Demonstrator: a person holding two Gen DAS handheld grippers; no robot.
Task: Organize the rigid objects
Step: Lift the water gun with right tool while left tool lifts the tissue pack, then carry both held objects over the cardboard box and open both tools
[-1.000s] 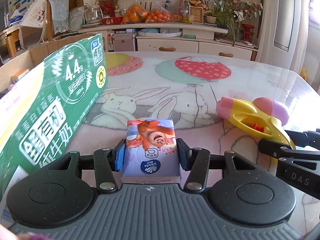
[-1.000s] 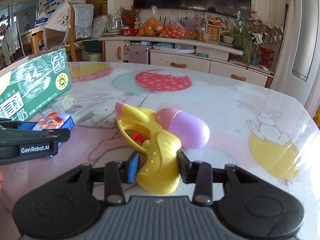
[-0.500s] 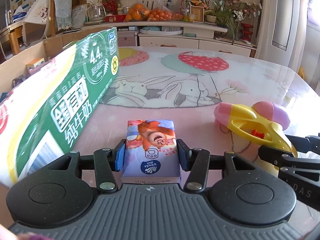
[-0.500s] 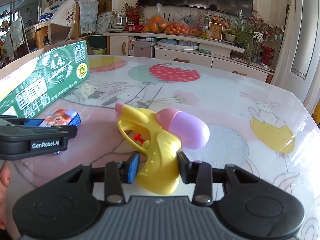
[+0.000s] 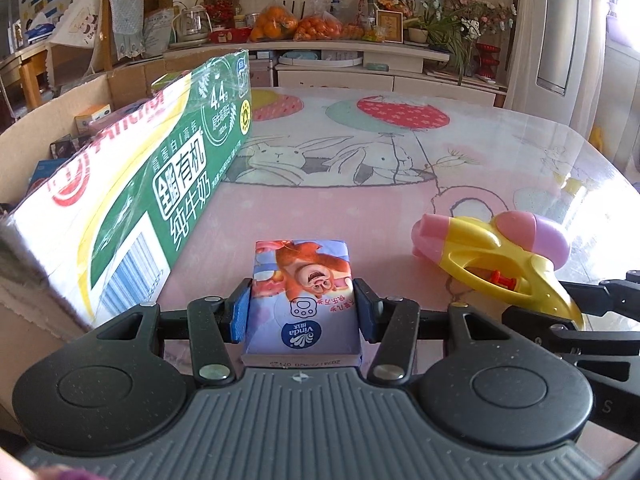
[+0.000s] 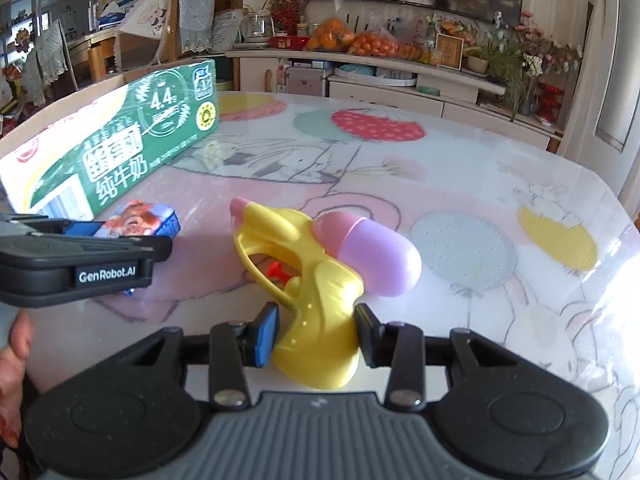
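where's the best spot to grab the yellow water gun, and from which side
By the handle, from its butt end, as the right gripper does now: the water gun has a narrow, flat-sided handle that fits between the fingers, while the round purple tank is bulgy and would likely slip, and the trigger guard is an open loop.

Between my left jaws, the tissue pack [image 5: 303, 300] reads "Vinda", upside down. Left of them, the green milk carton [image 5: 160, 184] shows "4.4". Beside my right jaws, the left gripper [image 6: 86, 254] reads "GenRobot.AI".
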